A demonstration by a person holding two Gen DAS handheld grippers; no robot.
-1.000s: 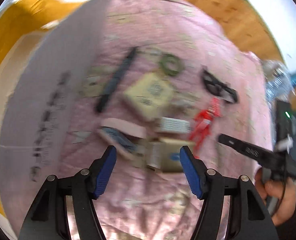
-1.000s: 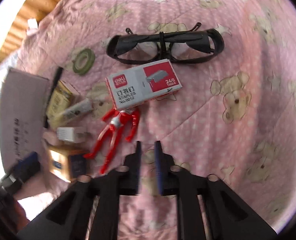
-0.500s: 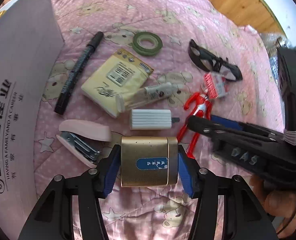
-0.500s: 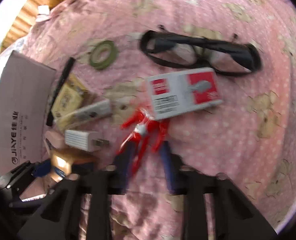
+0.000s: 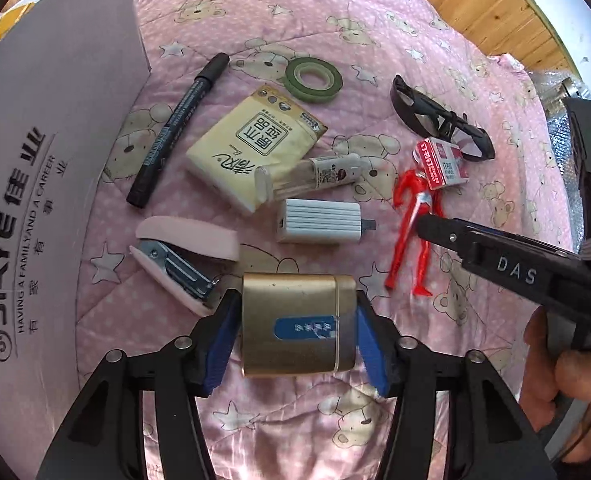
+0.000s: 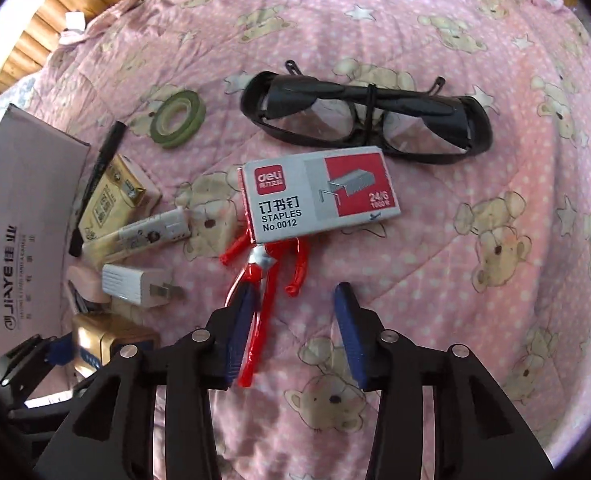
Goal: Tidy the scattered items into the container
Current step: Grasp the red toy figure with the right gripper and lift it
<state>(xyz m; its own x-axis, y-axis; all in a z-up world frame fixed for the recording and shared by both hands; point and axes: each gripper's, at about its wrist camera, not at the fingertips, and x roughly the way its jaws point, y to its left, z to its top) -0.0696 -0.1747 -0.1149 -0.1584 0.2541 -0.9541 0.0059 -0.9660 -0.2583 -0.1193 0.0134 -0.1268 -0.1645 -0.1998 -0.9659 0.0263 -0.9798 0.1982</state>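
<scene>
A pink quilt [image 5: 375, 40] printed with bears and stars covers the surface, with wooden boards visible beyond its far edge and a grey cardboard box [image 5: 55, 160] standing along the left side. The gold tin [image 5: 297, 324] lies flat on the quilt near the camera, its long axis running left to right, lid end toward the right, blue label facing up. The left gripper [image 5: 295, 340] reaches forward low over the quilt, its blue pads pressed against both ends of the tin. Beyond it lie a pink stapler [image 5: 183, 256], a white charger [image 5: 319, 226], a tissue pack [image 5: 255, 148], a black marker [image 5: 179, 130] and green tape [image 5: 313, 80]. The right gripper [image 6: 291, 332] hovers with fingers spread wide, its left pad over the legs of a red toy figure [image 6: 267, 276], whose head lies under a staples box [image 6: 319, 196]; black glasses [image 6: 367, 116] rest beyond. A hand [image 5: 555, 380] grips the right tool.
</scene>
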